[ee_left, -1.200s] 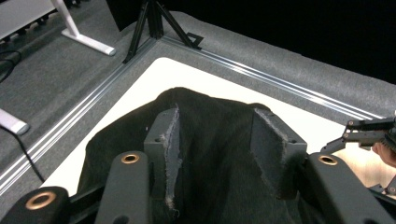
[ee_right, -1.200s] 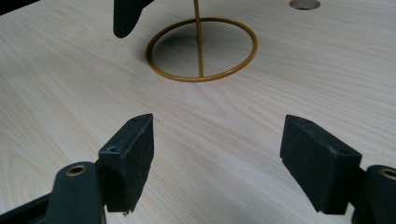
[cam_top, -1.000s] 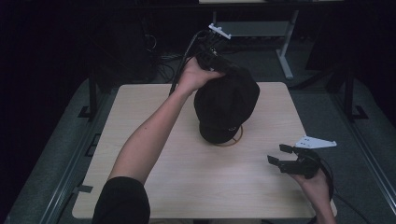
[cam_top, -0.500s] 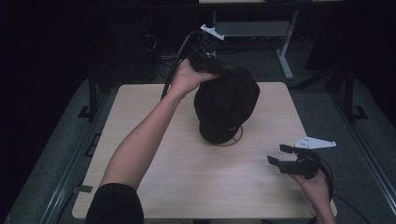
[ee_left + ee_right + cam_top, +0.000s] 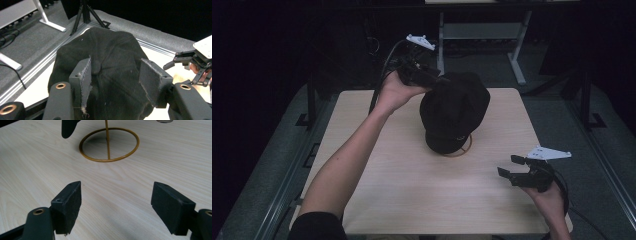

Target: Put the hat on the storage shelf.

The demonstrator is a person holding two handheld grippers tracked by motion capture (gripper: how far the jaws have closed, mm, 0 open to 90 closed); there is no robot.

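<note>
A black cap (image 5: pixel 455 112) sits on a gold wire stand (image 5: pixel 460 148) in the middle of the wooden bench (image 5: pixel 402 190). The left gripper (image 5: pixel 115 77) hangs at the cap's far left side, its fingers (image 5: pixel 83 75) just having been opening; they now stand apart on either side of the crown without pinching the cloth. The right gripper (image 5: pixel 512 172) hovers low over the bench's near right part, well apart from the cap, its fingers (image 5: pixel 68 206) spread wide with only bare wood between them, facing the stand's ring base
</note>
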